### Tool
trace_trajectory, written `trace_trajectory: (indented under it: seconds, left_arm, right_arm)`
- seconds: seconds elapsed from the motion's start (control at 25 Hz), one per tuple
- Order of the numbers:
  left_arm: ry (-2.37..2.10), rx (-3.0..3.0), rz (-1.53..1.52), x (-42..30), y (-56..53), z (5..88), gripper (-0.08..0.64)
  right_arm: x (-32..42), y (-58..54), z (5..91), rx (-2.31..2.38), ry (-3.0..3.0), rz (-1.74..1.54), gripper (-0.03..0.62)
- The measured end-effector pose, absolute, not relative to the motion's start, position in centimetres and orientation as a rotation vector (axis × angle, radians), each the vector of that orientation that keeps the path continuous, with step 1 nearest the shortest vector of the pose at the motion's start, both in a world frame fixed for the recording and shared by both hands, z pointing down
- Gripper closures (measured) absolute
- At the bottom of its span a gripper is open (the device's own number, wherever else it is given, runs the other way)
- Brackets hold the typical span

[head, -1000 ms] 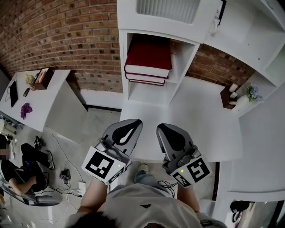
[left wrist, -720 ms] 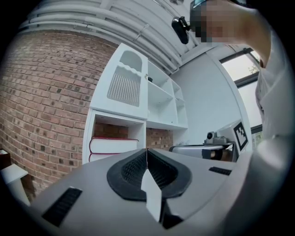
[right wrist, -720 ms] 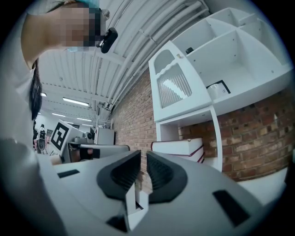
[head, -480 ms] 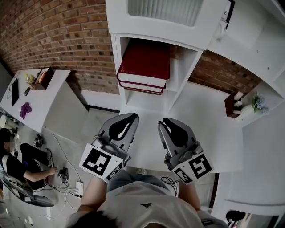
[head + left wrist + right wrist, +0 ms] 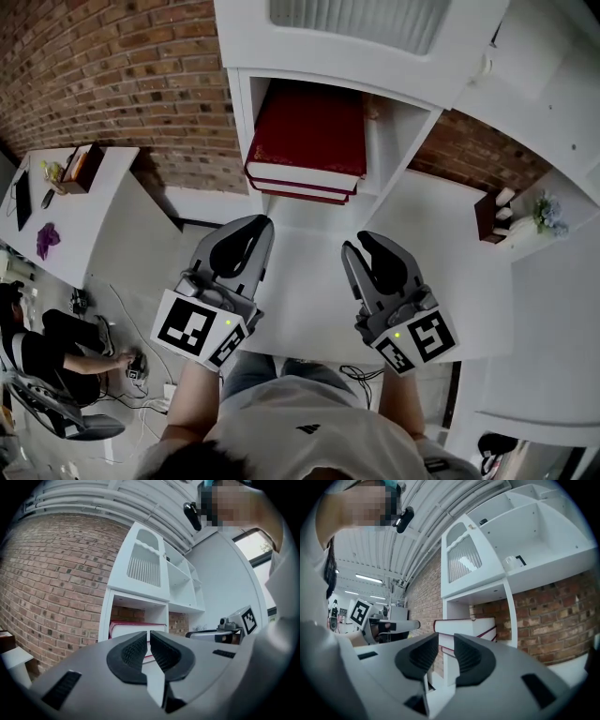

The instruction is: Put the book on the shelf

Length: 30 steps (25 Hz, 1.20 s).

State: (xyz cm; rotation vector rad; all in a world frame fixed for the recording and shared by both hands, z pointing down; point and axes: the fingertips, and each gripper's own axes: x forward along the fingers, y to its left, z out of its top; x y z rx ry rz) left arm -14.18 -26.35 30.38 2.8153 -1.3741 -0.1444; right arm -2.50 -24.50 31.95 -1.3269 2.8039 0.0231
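Note:
A stack of thick red books lies flat in the lower compartment of the white shelf unit. The same books show beyond the left jaws, and the books show beyond the right jaws. My left gripper hovers over the white table just short of the shelf, shut with nothing in it. My right gripper hovers beside it. Its jaws are opening, with a narrow empty gap between them. In their own views the left gripper and the right gripper both point at the books.
A brick wall stands behind the shelf. A small wooden box and flowers sit at the table's right end. A low white side table with small items stands at the left. A person sits on the floor below it.
Both grippers have moved forward toward the shelf and a little apart. The right jaws have parted from shut to a narrow gap. The left jaws have stayed shut.

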Motion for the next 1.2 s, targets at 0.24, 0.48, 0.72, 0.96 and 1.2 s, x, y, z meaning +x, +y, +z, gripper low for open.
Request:
trace_trajectory:
  seconds: [0.24,0.48,0.72,0.96,1.2]
  left_arm:
    - [-1.422,2.817,-0.097,-17.1,-30.1,29.5,0.479]
    - [-1.436,2.856,-0.010,-18.1,-32.8,29.9,0.425]
    - [-1.369,2.883,0.017,-17.5,-34.6,30.5,0.372]
    - [-1.341,2.908,0.056,-16.8,-36.2,30.8,0.342]
    - [-1.245,2.910,0.058,-16.1,-36.6,31.2,0.336]
  right_arm:
    - [-1.7,-28.2,31.3,-1.434,2.763,0.002,0.471]
    - [-1.9,-30.6,30.9,-1.475,2.758,0.010,0.448]
    - [-2.4,-32.0,31.3,-1.469,2.785,0.002,0.400]
    - [-2.6,-33.5,31.3,-1.429,2.828,-0.006,0.359]
    - [-2.9,-34.7,31.1,-1.380,2.851,-0.010,0.342]
